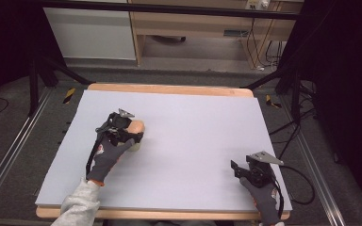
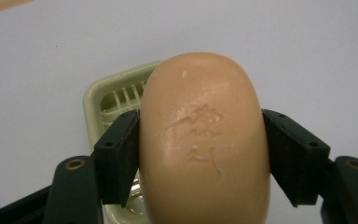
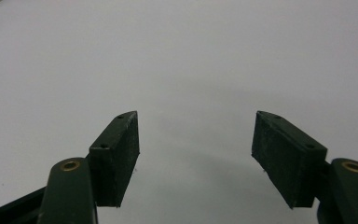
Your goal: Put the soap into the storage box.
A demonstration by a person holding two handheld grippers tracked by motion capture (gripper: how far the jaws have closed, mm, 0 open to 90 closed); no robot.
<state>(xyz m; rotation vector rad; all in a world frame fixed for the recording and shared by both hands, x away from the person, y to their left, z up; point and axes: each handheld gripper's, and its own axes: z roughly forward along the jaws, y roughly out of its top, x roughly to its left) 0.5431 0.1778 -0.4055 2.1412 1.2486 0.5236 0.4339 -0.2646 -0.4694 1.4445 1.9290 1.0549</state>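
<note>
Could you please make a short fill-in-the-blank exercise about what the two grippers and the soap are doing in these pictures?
1. The left gripper is shut on a peach-coloured oval bar of ____.
2. Beneath that bar lies a pale green plastic soap ____ with a slatted bottom.
3. The jaws of the right gripper stand ____ with nothing between them.
4. The table is covered by a sheet of light ____ colour.

Missing words: soap; dish; open; grey.

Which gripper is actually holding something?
The left gripper: its jaws clamp the peach soap bar above the pale green soap dish. The right gripper is open over bare table.
</note>
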